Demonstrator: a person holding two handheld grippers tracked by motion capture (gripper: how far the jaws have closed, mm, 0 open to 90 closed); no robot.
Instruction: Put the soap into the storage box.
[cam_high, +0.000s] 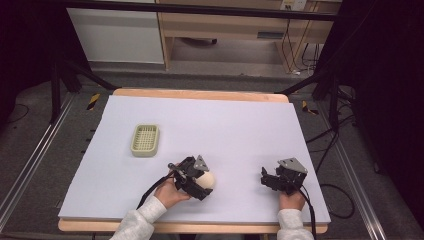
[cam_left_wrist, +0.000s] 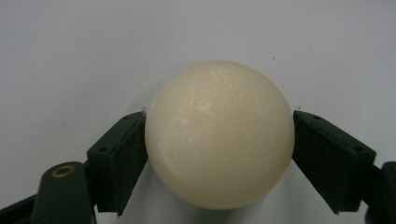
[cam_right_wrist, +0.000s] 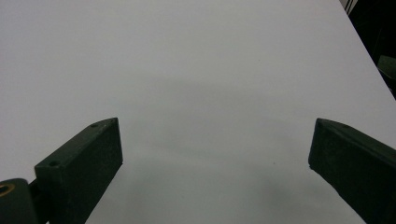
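Counter (cam_high: 240, 130) from the high view: a pale sheet covers it, with a cream ball (cam_high: 207, 179) near the front edge, left of centre, and a small slotted basket (cam_high: 145, 139) farther off to the left. The left claw (cam_high: 203, 186) sits over the ball, its body hiding most of it, so contact cannot be read from here. The right claw (cam_high: 264, 181) rests low at the near right, well apart from the ball.

In the left gripper view the ball (cam_left_wrist: 219, 133) sits between the two black jaws, both pads touching its sides at about its widest line: the left claw (cam_left_wrist: 219, 140) is pinching the ball. The ball's underside is cut off by the frame edge, so whether it rests on the sheet or is just off it is hard to say. To do this well, I would keep the pads level at the widest line and squeeze evenly, since a round smooth thing may squirt out if gripped high or low; then lift straight up.

In the right gripper view the right claw (cam_right_wrist: 215, 154) stands spread wide over bare sheet, nothing between the jaws.
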